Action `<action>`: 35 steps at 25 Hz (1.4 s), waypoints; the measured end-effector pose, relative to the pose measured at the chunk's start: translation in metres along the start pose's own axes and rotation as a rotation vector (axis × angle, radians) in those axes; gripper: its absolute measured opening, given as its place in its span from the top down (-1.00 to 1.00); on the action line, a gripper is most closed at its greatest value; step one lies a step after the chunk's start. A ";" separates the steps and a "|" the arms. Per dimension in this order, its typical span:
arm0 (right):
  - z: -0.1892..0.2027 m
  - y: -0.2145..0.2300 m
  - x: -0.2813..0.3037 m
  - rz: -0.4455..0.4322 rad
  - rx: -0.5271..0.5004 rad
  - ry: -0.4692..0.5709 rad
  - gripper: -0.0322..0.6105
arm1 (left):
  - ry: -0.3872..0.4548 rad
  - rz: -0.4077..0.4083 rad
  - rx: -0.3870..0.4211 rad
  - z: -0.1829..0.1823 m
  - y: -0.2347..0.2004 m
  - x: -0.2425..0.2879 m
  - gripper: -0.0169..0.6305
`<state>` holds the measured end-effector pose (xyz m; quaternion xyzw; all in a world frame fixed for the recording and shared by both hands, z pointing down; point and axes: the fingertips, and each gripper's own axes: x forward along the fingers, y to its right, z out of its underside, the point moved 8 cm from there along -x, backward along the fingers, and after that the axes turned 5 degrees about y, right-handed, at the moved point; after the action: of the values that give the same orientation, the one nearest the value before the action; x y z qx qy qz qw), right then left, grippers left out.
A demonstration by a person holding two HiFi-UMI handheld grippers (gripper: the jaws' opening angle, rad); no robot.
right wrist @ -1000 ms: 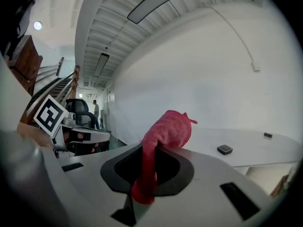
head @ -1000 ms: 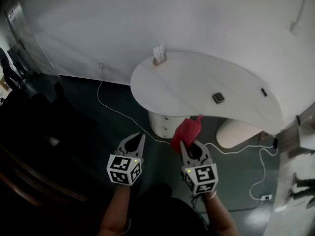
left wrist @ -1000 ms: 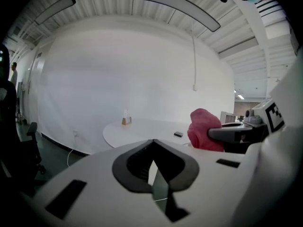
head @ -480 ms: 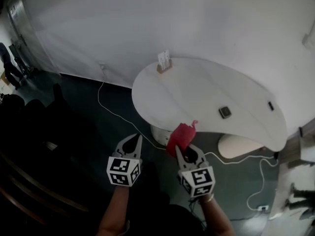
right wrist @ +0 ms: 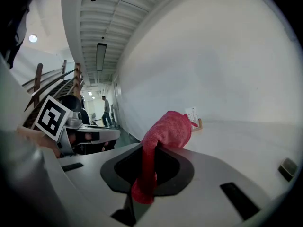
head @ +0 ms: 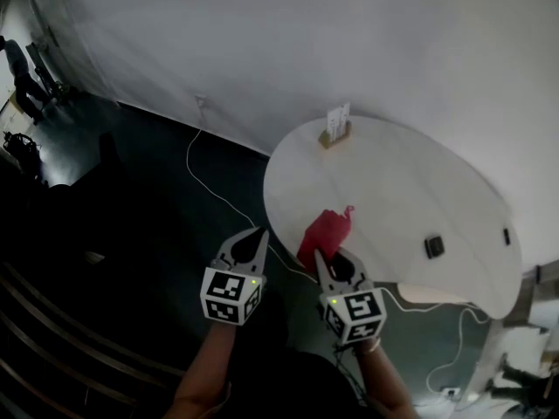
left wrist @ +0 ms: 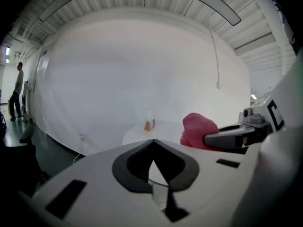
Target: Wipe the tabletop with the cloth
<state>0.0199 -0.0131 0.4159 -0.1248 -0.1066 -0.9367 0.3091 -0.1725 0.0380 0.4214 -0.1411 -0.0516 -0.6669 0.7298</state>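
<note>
Now the white oval bench (head: 393, 190) sits nearer and further right in the head view than half a second ago. Then the cloth hung short of the bench's near edge, over the dark floor (head: 131, 199). At this moment it overlaps the near left edge of the bench. Both tongs keep much the same places low in that view.

The right tongs (head: 321, 256) are clamped on the red cloth (head: 325, 232). The left tongs (head: 259, 232) are together with nothing between them, held beside the right pair and apart from the bench.

The cloth's long axis runs from the pinch up and away toward the far edge of the bench. Its bunched top leans forward over the tongs' tips, and a small corner sticks out toward the card stand (head: 334, 129) at the far edge. Whether the cloth touches the bench, no view settles.

Only the right gripper view shows a narrow tail of cloth coming back through the jaws and hanging behind the pinch. The left gripper view shows the right tongs from the side, with the cloth lumped ahead of their tips. Only the head view shows the white cable (head: 210, 173) trailing over the floor. A small dark square object (head: 434, 247) near the bench's right end appears in the head and right gripper views, but not in the left gripper view.
</note>
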 end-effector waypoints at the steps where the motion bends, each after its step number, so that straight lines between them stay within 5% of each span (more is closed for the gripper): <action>1: -0.001 -0.001 0.010 -0.006 0.004 -0.014 0.76 | 0.001 0.005 -0.003 -0.002 -0.006 0.005 0.94; 13: 0.006 -0.009 0.103 -0.128 -0.006 -0.120 0.76 | -0.031 0.020 -0.018 0.003 -0.055 0.045 0.94; 23: 0.015 -0.025 0.182 -0.284 -0.035 -0.215 0.76 | -0.081 -0.046 -0.063 0.013 -0.087 0.055 0.94; 35: 0.025 -0.001 0.215 -0.243 -0.047 -0.425 0.76 | -0.098 -0.090 -0.074 0.013 -0.097 0.070 0.94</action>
<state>-0.1441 -0.1243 0.5039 -0.3127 -0.1615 -0.9219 0.1619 -0.2594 -0.0321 0.4655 -0.1981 -0.0692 -0.6929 0.6898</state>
